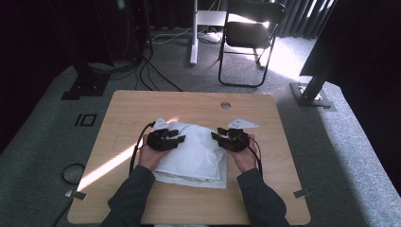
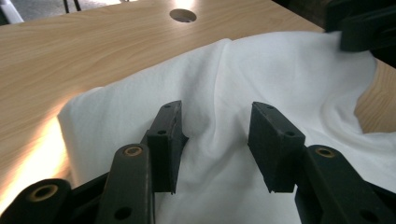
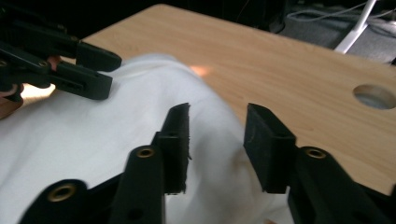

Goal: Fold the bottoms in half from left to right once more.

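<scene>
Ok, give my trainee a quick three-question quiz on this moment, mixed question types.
1. True or false: the left tool is clamped shut on the white cloth.
2. What lies beneath both tools? A) a plate B) a folded white cloth C) a book
3. Fill in: the round hole in the table lies ____ the cloth, away from the person.

Key: 1 false, its jaws stand apart; the right tool is open too. 2 B. 3 beyond.

We see a plain white cloth (image 1: 195,152) on a light wood-grain table (image 1: 142,106), both grippers (image 1: 166,139) (image 1: 230,138) black with brass-coloured rivets, dark grey sleeves (image 1: 130,198), speckled grey carpet (image 1: 350,156), and a black folding chair (image 1: 250,35).
</scene>
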### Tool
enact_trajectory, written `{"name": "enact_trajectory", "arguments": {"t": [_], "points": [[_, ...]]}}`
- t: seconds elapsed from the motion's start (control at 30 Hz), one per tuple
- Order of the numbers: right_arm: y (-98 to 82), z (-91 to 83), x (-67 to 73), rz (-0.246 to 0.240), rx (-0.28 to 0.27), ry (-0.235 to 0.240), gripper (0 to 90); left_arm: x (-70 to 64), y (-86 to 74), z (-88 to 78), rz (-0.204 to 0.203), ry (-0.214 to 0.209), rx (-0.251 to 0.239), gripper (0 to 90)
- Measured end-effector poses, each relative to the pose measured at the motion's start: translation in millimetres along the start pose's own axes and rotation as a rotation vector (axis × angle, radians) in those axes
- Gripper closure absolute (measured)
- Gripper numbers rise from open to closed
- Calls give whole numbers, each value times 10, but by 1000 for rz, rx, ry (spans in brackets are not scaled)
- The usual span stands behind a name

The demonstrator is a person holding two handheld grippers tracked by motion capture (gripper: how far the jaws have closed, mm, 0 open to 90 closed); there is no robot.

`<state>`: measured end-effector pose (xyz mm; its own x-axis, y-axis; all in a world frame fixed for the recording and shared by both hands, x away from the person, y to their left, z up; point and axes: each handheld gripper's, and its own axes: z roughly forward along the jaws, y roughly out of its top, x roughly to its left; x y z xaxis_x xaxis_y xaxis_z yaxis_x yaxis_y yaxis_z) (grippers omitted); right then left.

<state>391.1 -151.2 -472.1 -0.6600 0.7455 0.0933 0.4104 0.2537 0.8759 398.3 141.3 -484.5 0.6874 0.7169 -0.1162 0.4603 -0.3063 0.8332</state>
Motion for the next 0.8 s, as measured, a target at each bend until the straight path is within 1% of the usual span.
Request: {"name": "enact_trajectory", "arguments": {"t": [0.1,0.13,0.17,0.2,0.23,0.3,0.37,0.43,0.47,0.53,0.6,0.73,0.8], "points": [[-51,75,-27,2,42,11,801,-41,-37,55,5,1,9,494],[-69,78,-34,-3,51,4,845,-55,-55,79,8,-3,13,479],[-85,68,-44,-4,56,-1,858,-68,-74,105,3,-9,16,459],[-102,50,-59,-4,54,-1,864,-82,-95,134,2,-16,18,432],[-118,25,-72,1,54,-1,865,-97,-112,162,9,-8,28,414],[-151,-32,-101,7,46,4,865,-125,-141,207,17,2,34,401],[-197,-79,-127,5,45,5,866,-131,-159,240,18,-7,34,394],[-258,-111,-150,5,57,-2,867,-142,-170,271,19,-4,40,394],[-291,-122,-160,11,63,3,868,-145,-176,283,23,-4,41,390],[-344,-133,-170,4,77,-5,871,-142,-189,306,21,-4,46,380],[-372,-132,-168,-3,88,-8,873,-143,-203,322,16,6,43,371],[-400,-118,-169,-5,102,-15,874,-138,-231,323,19,3,29,365],[-419,-114,-179,2,107,-17,875,-142,-245,320,20,2,22,365]]}}
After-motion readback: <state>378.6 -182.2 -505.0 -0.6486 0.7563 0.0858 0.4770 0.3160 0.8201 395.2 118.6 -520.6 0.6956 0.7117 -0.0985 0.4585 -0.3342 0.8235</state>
